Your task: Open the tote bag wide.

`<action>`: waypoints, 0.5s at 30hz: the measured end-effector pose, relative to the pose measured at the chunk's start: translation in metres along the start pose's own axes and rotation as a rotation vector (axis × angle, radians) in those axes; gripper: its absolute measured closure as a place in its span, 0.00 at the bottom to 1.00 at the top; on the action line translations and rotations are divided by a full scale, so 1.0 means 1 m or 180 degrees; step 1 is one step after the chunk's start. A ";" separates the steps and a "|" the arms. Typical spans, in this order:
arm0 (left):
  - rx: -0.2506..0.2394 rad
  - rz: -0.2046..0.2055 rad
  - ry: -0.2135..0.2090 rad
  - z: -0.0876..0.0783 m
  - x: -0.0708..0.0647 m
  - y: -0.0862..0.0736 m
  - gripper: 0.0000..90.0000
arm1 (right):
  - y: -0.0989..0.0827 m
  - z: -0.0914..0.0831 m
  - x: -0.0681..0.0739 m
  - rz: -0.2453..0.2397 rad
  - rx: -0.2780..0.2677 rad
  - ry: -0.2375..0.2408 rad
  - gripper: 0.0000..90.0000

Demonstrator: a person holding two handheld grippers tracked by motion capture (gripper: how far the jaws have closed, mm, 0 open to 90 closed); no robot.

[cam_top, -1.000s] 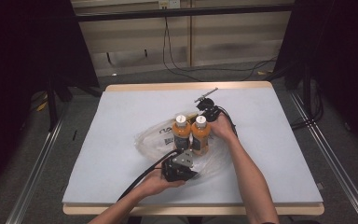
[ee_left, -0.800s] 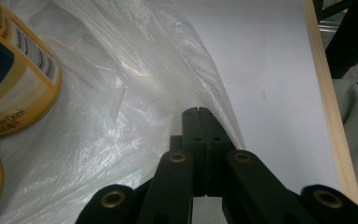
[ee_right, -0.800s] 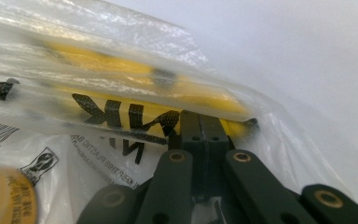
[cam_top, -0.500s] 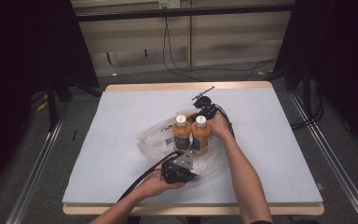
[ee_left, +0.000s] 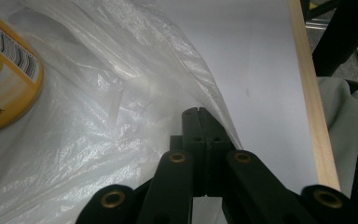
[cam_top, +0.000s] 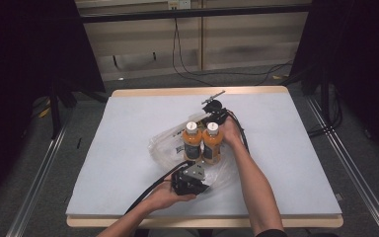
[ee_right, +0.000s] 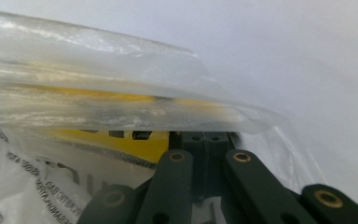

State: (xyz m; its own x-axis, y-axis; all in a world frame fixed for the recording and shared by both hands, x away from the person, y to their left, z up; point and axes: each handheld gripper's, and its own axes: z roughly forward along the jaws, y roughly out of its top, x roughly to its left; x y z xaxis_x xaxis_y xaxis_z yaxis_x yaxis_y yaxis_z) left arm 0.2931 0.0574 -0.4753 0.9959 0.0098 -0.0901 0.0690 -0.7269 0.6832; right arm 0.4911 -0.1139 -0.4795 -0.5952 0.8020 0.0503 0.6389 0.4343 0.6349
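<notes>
Two orange drink bottles with white caps, one (cam_top: 192, 143) beside the other (cam_top: 212, 143), stand upright inside a clear plastic bag (cam_top: 165, 145) in the middle of the table. My left gripper (cam_top: 206, 184) lies at the bag's near edge, its jaws shut on a fold of the bag's film (ee_left: 135, 107); a bottle's label (ee_left: 4, 79) shows at the left of the left gripper view. My right gripper (cam_top: 216, 123) sits just behind the right bottle, jaws shut with the bag's film (ee_right: 121, 84) pinched and draped over them. A yellow label (ee_right: 121, 140) lies close behind the film.
The pale grey table top (cam_top: 296, 148) has a wooden rim (cam_top: 202, 91), also seen in the left gripper view as a wooden edge (ee_left: 314, 116). Black cables (cam_top: 148, 190) trail from both grippers. Dark stands and floor cables surround the table.
</notes>
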 end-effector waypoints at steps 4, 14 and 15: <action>-0.0009 -0.0027 0.0013 -0.002 0.001 0.001 1.00 | -0.001 -0.002 0.000 0.0013 0.0001 0.0039 1.00; -0.0257 -0.0160 0.0064 -0.009 0.005 0.004 0.97 | -0.014 -0.024 -0.002 0.0121 -0.0309 0.0414 1.00; -0.0273 -0.0160 0.0070 -0.011 0.005 0.004 0.97 | -0.014 -0.027 -0.002 0.0099 -0.0325 0.0429 1.00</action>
State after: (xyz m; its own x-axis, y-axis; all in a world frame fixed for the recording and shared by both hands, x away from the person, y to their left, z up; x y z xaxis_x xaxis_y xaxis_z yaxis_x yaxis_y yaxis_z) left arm 0.2991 0.0618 -0.4652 0.9920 0.0606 -0.1104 0.1227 -0.6637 0.7379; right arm 0.4705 -0.1327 -0.4679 -0.6404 0.7491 0.1697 0.6093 0.3609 0.7060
